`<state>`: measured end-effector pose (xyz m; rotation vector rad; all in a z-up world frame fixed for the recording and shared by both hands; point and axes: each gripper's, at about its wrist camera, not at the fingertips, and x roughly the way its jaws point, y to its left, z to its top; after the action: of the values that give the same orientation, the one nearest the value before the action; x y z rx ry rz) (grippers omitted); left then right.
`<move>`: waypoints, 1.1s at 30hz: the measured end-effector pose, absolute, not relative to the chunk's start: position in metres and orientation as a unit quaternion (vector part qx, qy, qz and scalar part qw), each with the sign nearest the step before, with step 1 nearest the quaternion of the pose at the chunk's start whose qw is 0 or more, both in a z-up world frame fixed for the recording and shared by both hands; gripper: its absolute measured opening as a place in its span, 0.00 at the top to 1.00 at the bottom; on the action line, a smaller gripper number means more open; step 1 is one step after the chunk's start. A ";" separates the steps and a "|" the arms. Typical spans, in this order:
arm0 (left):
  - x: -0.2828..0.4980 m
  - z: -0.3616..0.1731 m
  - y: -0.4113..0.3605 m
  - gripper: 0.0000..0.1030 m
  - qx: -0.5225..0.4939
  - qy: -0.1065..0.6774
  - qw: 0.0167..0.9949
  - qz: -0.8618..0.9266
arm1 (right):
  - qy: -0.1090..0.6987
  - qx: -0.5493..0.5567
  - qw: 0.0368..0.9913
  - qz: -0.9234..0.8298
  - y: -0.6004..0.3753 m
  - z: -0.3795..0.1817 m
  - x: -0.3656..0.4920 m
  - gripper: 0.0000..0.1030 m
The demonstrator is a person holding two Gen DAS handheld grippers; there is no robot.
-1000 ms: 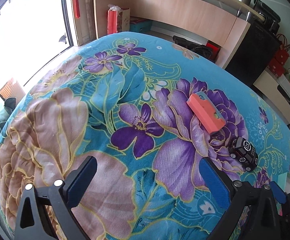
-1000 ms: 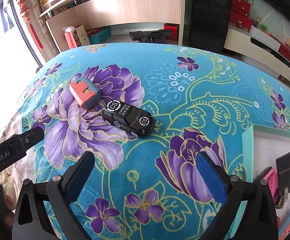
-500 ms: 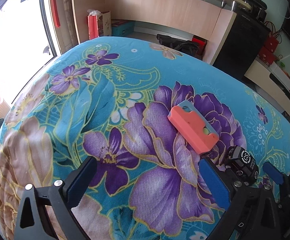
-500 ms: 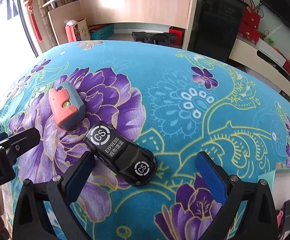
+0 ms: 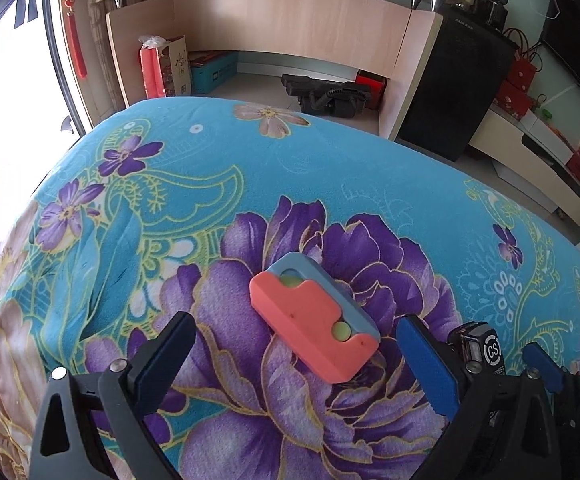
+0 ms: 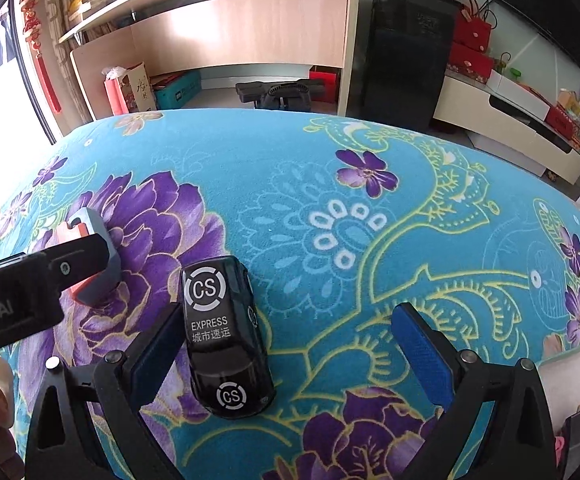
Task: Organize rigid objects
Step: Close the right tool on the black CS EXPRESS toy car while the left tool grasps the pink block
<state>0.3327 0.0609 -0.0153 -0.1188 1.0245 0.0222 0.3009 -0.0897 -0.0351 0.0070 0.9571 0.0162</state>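
Coral-and-grey block and black toy car framed for pickup on the flowered blanket

Left gripper [image 5: 296, 354] is wide open around the block [image 5: 314, 323]; right gripper [image 6: 287, 342] is wide open with the toy car [image 6: 225, 336] against its left finger. Judged step: reaching to grasp. Next, each should settle lower and close squarely, the right centring first

Both wrist views low, forward; share toy car [image 6: 225, 336].
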 end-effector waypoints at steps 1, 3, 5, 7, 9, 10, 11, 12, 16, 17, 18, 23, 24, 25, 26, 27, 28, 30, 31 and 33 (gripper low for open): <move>0.335 -0.018 0.059 0.08 -0.052 0.492 0.869 0.012 | 0.460 0.006 0.888 0.007 -0.092 -0.035 0.301 0.02; 0.340 -0.023 0.055 0.19 -0.041 0.497 0.867 0.016 | 0.458 0.010 0.889 0.007 -0.095 -0.034 0.299 0.04; 0.343 -0.026 0.052 0.23 -0.029 0.497 0.867 0.022 | 0.454 0.009 0.891 0.004 -0.099 -0.032 0.295 0.12; 0.344 -0.025 0.050 0.32 -0.021 0.493 0.869 0.022 | 0.451 0.009 0.892 0.003 -0.100 -0.031 0.293 0.19; 0.344 -0.025 0.049 0.32 -0.015 0.493 0.869 0.023 | 0.449 0.009 0.893 0.005 -0.101 -0.029 0.293 0.28; 0.342 -0.025 0.047 0.32 -0.014 0.493 0.870 0.023 | 0.449 0.010 0.894 0.008 -0.101 -0.028 0.291 0.34; 0.341 -0.025 0.047 0.32 -0.015 0.494 0.869 0.021 | 0.449 0.011 0.893 0.010 -0.100 -0.027 0.289 0.42; 0.339 -0.025 0.046 0.32 -0.016 0.495 0.869 0.019 | 0.450 0.012 0.893 0.013 -0.100 -0.026 0.287 0.44; 0.325 -0.024 0.046 0.32 -0.021 0.499 0.866 0.013 | 0.457 0.025 0.889 0.024 -0.101 -0.024 0.278 0.66; 0.321 -0.024 0.045 0.32 -0.023 0.500 0.866 0.012 | 0.459 0.028 0.887 0.025 -0.102 -0.023 0.276 0.66; 0.314 -0.024 0.044 0.32 -0.026 0.501 0.865 0.012 | 0.462 0.032 0.886 0.026 -0.103 -0.023 0.273 0.66; 0.288 -0.019 0.038 0.32 -0.043 0.504 0.863 0.003 | 0.470 0.052 0.880 0.033 -0.110 -0.019 0.253 0.66; 0.282 -0.017 0.037 0.32 -0.047 0.503 0.863 0.002 | 0.470 0.056 0.880 0.034 -0.111 -0.017 0.249 0.66; 0.275 -0.015 0.036 0.32 -0.050 0.502 0.863 0.000 | 0.470 0.059 0.880 0.035 -0.112 -0.014 0.243 0.66; 0.269 -0.013 0.034 0.32 -0.052 0.501 0.864 -0.001 | 0.469 0.062 0.880 0.037 -0.113 -0.011 0.237 0.66; 0.262 -0.010 0.033 0.32 -0.053 0.498 0.865 0.001 | 0.468 0.065 0.880 0.039 -0.114 -0.007 0.232 0.66; 0.252 -0.008 0.033 0.32 -0.055 0.496 0.867 0.001 | 0.467 0.066 0.881 0.039 -0.114 -0.004 0.226 0.66; 0.236 -0.001 0.034 0.32 -0.063 0.490 0.870 -0.002 | 0.465 0.067 0.882 0.034 -0.118 0.003 0.214 0.66; 0.229 0.002 0.033 0.32 -0.068 0.488 0.870 -0.004 | 0.464 0.073 0.882 0.035 -0.119 0.007 0.208 0.66; 0.215 0.008 0.032 0.32 -0.075 0.483 0.873 -0.007 | 0.459 0.083 0.884 0.038 -0.124 0.015 0.195 0.66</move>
<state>0.2149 0.0317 0.0084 -0.1559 1.0089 -0.0143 0.1951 -0.1235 0.0146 0.1730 0.9544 0.0783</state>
